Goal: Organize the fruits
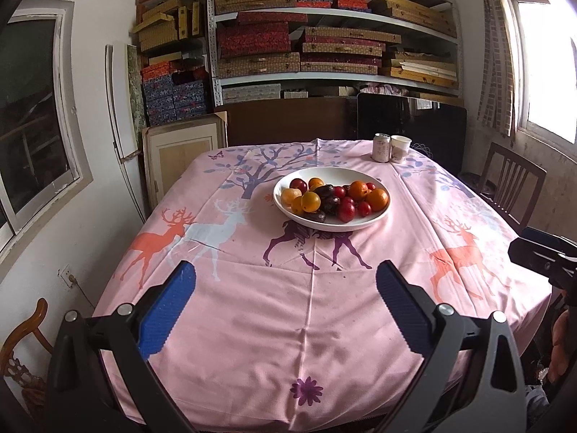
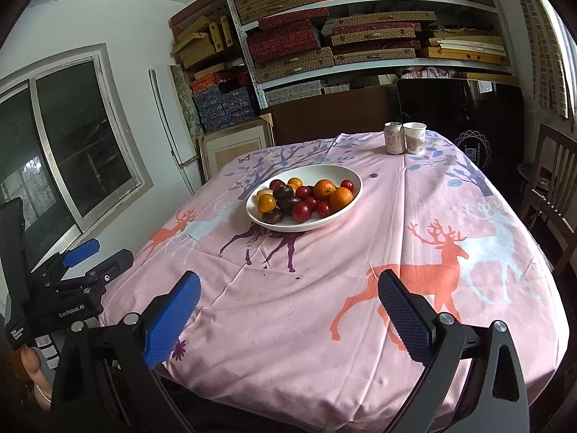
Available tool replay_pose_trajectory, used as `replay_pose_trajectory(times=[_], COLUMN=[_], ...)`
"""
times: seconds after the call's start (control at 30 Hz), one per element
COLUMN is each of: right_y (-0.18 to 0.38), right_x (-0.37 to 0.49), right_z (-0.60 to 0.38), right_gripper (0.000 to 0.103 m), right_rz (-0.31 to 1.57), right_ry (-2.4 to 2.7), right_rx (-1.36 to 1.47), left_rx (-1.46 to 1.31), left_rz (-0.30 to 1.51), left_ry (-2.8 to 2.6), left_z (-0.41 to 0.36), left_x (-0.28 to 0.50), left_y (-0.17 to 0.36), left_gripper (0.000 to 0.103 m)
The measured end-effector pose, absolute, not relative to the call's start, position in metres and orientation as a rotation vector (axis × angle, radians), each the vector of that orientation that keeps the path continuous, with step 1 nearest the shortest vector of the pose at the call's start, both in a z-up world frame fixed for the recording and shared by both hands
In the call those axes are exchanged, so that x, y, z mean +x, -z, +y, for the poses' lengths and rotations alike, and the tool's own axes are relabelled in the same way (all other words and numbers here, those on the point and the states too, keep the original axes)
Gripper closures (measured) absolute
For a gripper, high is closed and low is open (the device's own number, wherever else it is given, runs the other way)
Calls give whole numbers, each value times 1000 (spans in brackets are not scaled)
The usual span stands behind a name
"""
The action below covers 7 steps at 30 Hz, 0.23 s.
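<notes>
While fruits [image 1: 333, 196] sit heaped in white bowl [image 1: 285, 184] mid-table, none on pink tablecloth [image 1: 288, 306], I hold left gripper [image 1: 285, 285] and right gripper [image 2: 288, 288] back near table edge, jaws spread, empty. Fits sorting ahead or gathering finished; can't tell which.

A pink cloth [image 1: 288, 324] is printed with orange, white and purple deer and a purple tree. On it, a white bowl [image 1: 360, 224] is filled with orange, red and dark purple fruit [image 1: 335, 198]. At two o'clock, a pale can [image 1: 381, 148] and white cup [image 1: 400, 148] are seen. Blue pads [image 1: 169, 310] are carried on black grippers.
</notes>
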State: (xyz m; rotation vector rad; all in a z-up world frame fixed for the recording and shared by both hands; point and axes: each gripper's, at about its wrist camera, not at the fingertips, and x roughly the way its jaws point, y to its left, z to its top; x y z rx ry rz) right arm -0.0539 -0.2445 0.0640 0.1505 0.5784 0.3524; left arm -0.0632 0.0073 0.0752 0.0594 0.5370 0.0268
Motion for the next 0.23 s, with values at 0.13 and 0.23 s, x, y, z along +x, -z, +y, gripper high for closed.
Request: replay_pose_trajectory(times=[0.13, 0.23], right_y=[-65, -65], right_x=[-57, -59], right_z=[-246, -247], right_gripper=[4, 4], right_rz=[573, 572], right_ry=[-350, -348], right_rx=[154, 154], left_rx=[56, 62], left_rz=[545, 547], left_ry=[-38, -45], left_z=[7, 6], left_x=[-61, -59], left_y=[-74, -73], left_gripper=[5, 5])
